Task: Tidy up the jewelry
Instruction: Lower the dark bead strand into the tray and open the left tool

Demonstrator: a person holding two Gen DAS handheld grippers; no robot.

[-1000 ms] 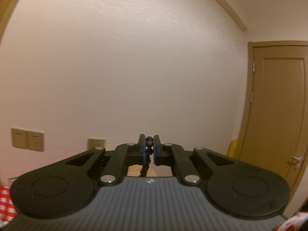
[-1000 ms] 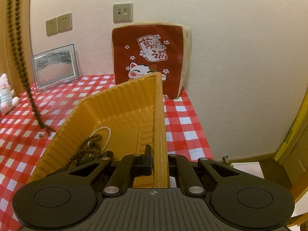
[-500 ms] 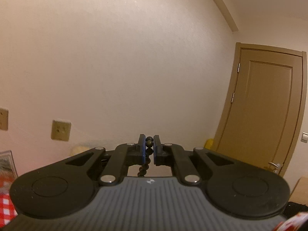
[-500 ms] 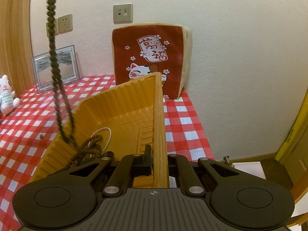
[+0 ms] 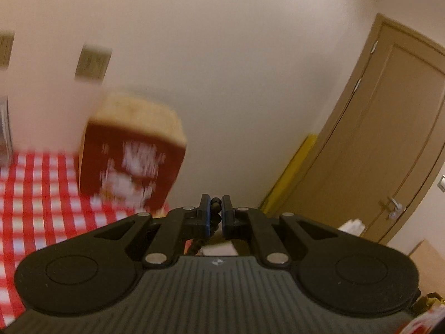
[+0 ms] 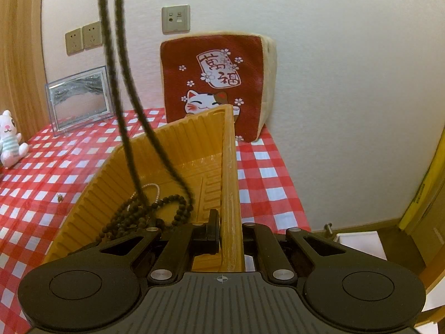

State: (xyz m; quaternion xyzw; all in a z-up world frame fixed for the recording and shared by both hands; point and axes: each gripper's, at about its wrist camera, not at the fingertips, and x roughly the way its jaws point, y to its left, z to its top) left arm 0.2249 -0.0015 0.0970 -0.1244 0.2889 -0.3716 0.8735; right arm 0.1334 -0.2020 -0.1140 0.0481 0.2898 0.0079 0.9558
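My left gripper [image 5: 215,211] is shut on a dark bead necklace [image 5: 215,208], with beads pinched between its blue pads and the rest hanging below out of sight. In the right wrist view the same necklace [image 6: 119,105] drops as two strands from the top edge into the orange ribbed tray [image 6: 194,139], its lower end coiling on the tray floor beside more dark beads [image 6: 130,217] and a white pearl strand [image 6: 154,188]. My right gripper [image 6: 229,231] is shut on the tray's right wall, holding the tray tilted.
A red lucky-cat cushion [image 6: 217,83] leans on the wall behind the tray on the red checked tablecloth [image 6: 36,178]. A glass frame [image 6: 79,98] and a small plush cat [image 6: 9,139] stand at the left. A tiny item [image 6: 59,197] lies on the cloth. The table's edge and a door [image 5: 389,144] are to the right.
The left gripper has sunk and tipped down, bringing the cushion and cloth into its view. The hanging necklace swung right over the tray and its end now lies inside. The right gripper stayed still.
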